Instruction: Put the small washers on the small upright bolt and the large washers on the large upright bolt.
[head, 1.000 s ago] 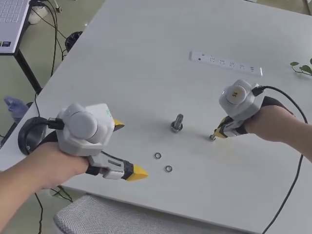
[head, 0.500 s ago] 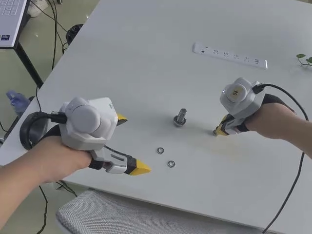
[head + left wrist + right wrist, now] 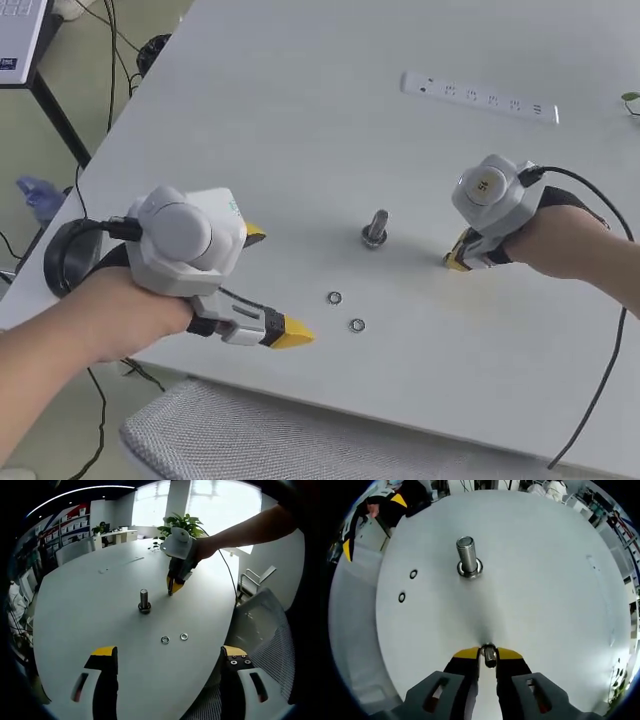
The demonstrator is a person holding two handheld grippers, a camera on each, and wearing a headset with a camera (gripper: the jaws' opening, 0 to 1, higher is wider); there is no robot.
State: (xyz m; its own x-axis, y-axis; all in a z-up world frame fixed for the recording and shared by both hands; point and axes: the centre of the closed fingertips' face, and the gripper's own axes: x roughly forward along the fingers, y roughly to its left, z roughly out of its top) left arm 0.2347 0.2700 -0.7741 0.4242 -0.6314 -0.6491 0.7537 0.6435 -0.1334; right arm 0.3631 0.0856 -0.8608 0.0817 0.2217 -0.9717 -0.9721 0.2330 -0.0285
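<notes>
— What's closest to you?

— My left gripper [image 3: 272,284], low over the near edge of the table [image 3: 300,130]. Its jaws are spread wide and nothing sits between them.

— And the washers?

— Just past its lower yellow tip. The nearer washer [image 3: 357,325] and the farther washer [image 3: 334,298] lie flat on the tabletop, close together but not touching. Both are small, and neither is on a bolt.

— Where's the large bolt?

— Beyond them, near the middle of the table. The large bolt [image 3: 376,228] stands upright, head down, thread up. There is a wider ring at its foot, but I cannot tell whether that is the head alone.

— And your other tool?

— My right gripper [image 3: 458,262] is off to the right of that bolt, well apart from it, tipped down at the table. Its jaws are drawn in narrow and pinch the small bolt [image 3: 489,654] between the yellow tips, right at the surface.

— Anything farther out?

— A white power strip [image 3: 480,97], lying flat toward the far side.
</notes>
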